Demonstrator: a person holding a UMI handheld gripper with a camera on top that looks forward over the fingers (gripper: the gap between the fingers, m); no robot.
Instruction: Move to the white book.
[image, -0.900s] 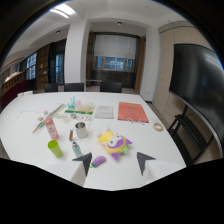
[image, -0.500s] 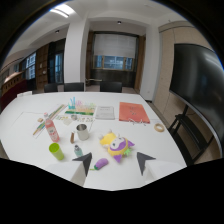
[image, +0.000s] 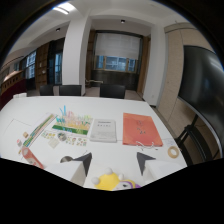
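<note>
table (image: 120, 107) white. white book (image: 103, 130), faint grey print on cover. right of it orange book (image: 141, 129). left, green picture book (image: 72, 125) w/ multicolour pattern. near: yellow plush toy (image: 111, 181), gripper (image: 114, 162) fingertips black. far chairs (image: 112, 91) black.

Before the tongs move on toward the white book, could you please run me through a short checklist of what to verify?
1. White book in view, flat on the table: ok.
2. Tongs open and holding nothing: ok.
3. Book lies beyond the fingertips, slightly off toward the left one: ok.
4. Table between tongs and book free of objects: ok.
5. Neighbours apart from the book: orange book at one side, colourful booklet at the other, neither touching it: ok.
6. Yellow plush toy sits below the tongs, near them; whether it touches them: cannot tell.
</note>
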